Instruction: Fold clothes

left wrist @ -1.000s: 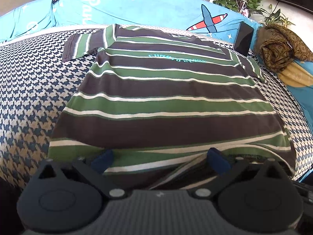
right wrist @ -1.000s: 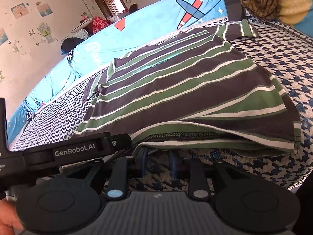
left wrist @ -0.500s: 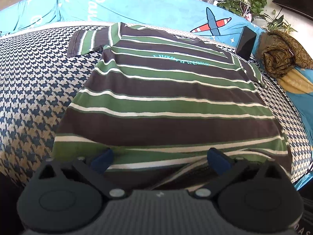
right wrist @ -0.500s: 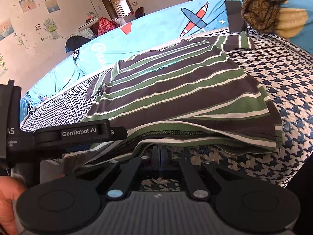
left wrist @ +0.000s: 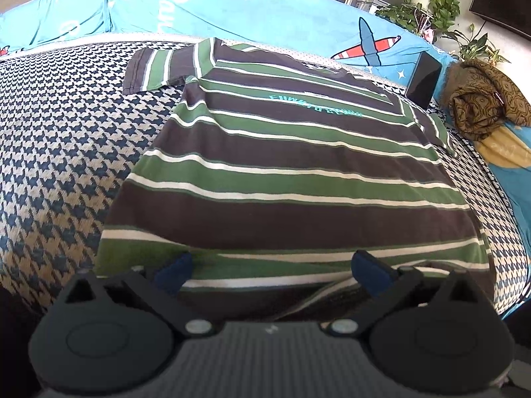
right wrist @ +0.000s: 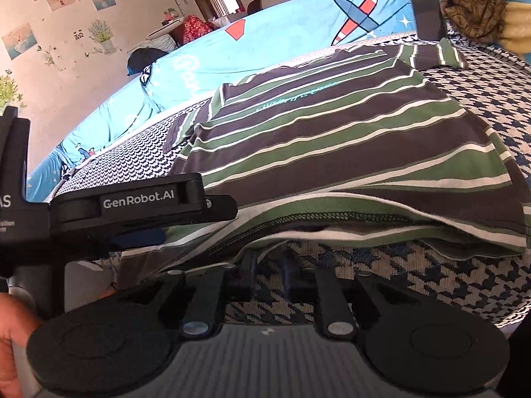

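A striped T-shirt is spread flat on the houndstooth bed cover, filling the centre of the left wrist view, collar toward 12 o'clock and hem toward 6 o'clock; both sleeves are seen lying out to the sides, so no fold is judged done yet. The left gripper is held wide apart at 6 o'clock over the hem, nothing clamped; in the right wrist view it is seen at 9 o'clock. The right gripper is nearly together at the hem's underside, its jaws opening; whether cloth is pinched cannot be told. Every fold is judged left: sleeves, sides, then hem to collar.
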A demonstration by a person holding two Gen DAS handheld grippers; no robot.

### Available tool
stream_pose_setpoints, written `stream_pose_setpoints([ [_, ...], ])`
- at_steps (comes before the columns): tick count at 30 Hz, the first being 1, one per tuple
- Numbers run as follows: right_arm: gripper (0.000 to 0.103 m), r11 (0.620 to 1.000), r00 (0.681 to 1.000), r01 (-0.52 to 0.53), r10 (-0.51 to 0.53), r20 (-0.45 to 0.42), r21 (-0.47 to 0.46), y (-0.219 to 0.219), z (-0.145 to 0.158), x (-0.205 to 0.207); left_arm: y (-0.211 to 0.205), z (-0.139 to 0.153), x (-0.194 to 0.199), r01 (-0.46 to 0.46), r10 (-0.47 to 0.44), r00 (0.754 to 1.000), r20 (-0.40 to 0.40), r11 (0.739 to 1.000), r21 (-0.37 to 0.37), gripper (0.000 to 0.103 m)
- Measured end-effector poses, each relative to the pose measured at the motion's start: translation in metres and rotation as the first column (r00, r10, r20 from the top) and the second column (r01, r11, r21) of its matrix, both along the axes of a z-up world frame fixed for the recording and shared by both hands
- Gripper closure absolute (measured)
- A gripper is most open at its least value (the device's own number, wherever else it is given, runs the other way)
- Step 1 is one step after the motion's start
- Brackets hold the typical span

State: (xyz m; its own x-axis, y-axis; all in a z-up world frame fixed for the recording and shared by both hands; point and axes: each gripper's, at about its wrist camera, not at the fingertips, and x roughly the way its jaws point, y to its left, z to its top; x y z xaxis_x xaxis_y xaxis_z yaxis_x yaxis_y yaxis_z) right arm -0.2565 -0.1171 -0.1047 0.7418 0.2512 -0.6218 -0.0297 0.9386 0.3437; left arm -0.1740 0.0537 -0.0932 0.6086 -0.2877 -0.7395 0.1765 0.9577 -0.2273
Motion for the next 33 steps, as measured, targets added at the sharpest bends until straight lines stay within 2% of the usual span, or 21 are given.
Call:
stream_pose_setpoints([
  [10,0.077,0.999,1.000,-0.011,0.011,0.001,0.045,0.005,0.002,0.002,0.005,0.001,0.001,-0.016,0.016,1.000,-0.008,1.000,-0.019,0.000],
  [15,0.077,1.000,1.000,0.005,-0.004,0.017,-0.015,0.013,-0.001,0.005,0.004,0.000,0.002,-0.016,0.016,1.000,-0.008,1.000,-0.018,0.000],
  [16,0.079,0.999,1.000,0.006,-0.006,0.023,-0.035,0.016,-0.001,0.006,0.004,0.000,0.002,-0.016,0.015,1.000,-0.007,1.000,-0.017,0.000],
  [17,0.086,0.998,1.000,0.008,-0.007,0.029,-0.055,0.018,-0.001,0.007,0.004,0.000,0.002,-0.014,0.014,1.000,-0.007,1.000,-0.014,0.000],
  [20,0.095,0.998,0.999,0.009,-0.007,0.031,-0.062,0.019,-0.002,0.009,0.004,0.001,0.001,-0.012,0.012,1.000,-0.006,1.000,-0.010,0.000],
  [24,0.098,0.998,1.000,-0.012,0.013,0.020,-0.058,0.016,0.002,0.001,0.007,0.002,0.000,-0.022,0.022,1.000,-0.004,1.000,-0.009,0.000],
  [29,0.100,0.996,0.998,-0.065,0.064,-0.015,-0.059,0.011,0.015,-0.034,0.012,0.001,0.000,-0.052,0.052,0.999,-0.016,0.999,0.005,0.000],
  [33,0.100,0.994,0.990,-0.103,0.099,-0.096,-0.031,0.008,0.005,-0.056,0.011,0.002,-0.004,-0.053,0.053,0.999,-0.011,0.998,0.022,0.000],
])
